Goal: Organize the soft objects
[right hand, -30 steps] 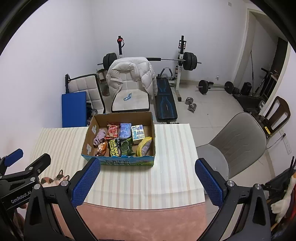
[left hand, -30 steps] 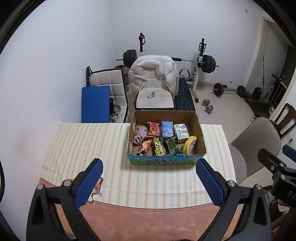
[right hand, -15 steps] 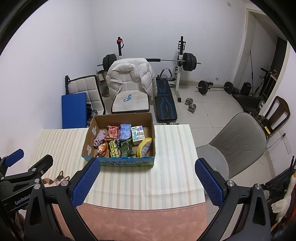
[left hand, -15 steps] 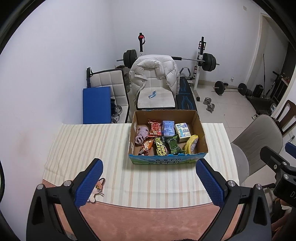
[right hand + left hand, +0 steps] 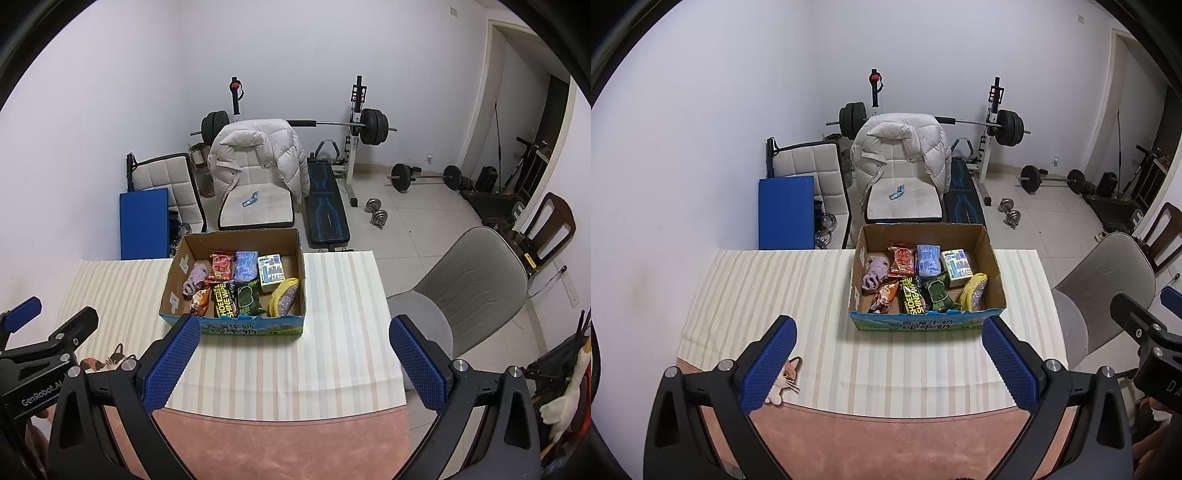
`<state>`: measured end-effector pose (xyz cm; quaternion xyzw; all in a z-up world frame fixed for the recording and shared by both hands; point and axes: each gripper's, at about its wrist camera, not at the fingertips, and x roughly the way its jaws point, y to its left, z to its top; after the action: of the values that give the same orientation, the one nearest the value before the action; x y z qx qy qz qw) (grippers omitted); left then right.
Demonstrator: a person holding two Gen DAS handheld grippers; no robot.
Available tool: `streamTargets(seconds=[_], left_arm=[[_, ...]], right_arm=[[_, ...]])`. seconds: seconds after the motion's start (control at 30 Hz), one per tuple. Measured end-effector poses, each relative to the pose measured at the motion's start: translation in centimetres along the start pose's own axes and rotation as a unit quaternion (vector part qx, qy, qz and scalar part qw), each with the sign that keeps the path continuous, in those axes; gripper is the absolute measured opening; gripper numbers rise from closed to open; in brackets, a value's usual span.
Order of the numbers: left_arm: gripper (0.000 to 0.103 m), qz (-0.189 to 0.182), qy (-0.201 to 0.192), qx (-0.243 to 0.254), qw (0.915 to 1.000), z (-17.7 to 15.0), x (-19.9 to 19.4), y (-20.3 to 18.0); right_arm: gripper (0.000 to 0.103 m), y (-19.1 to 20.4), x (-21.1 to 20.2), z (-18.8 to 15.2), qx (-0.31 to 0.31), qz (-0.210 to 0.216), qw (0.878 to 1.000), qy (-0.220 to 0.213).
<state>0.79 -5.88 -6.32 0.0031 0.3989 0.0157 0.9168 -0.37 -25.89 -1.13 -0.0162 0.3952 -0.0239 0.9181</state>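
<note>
A cardboard box (image 5: pixel 993 258) stands on the striped tablecloth, also in the right wrist view (image 5: pixel 301 273). It holds a purple plush (image 5: pixel 874 272), snack packets (image 5: pixel 902 256), a wipes pack (image 5: pixel 914 300), a blue pack (image 5: pixel 928 259) and a yellow sponge (image 5: pixel 974 293). A small cat plush (image 5: pixel 783 380) lies at the cloth's near left edge, partly behind my left finger; it also shows in the right wrist view (image 5: pixel 110 360). My left gripper (image 5: pixel 890 365) is open and empty, above the table's near edge. My right gripper (image 5: pixel 293 363) is open and empty beside it.
A grey chair (image 5: pixel 476 280) stands right of the table. Behind the table are a white chair with a puffer jacket (image 5: pixel 901 155), a blue mat (image 5: pixel 786 212), a weight bench and barbells (image 5: pixel 369 125). The pink table surface (image 5: pixel 886 439) shows near me.
Both grippers have drawn back and slightly up from the table. More of the cat plush shows beside my left finger. Both stay open.
</note>
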Motion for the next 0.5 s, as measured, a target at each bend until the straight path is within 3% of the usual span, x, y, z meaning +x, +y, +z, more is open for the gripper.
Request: streamTargets(seconds=[0.5], left_arm=[[0.103,0.002,-0.005,-0.002,1.0000,0.60,-0.40,0.43]], right_arm=[[0.103,-0.02,-0.28,0.13,0.005,-0.003,1.000,-0.007]])
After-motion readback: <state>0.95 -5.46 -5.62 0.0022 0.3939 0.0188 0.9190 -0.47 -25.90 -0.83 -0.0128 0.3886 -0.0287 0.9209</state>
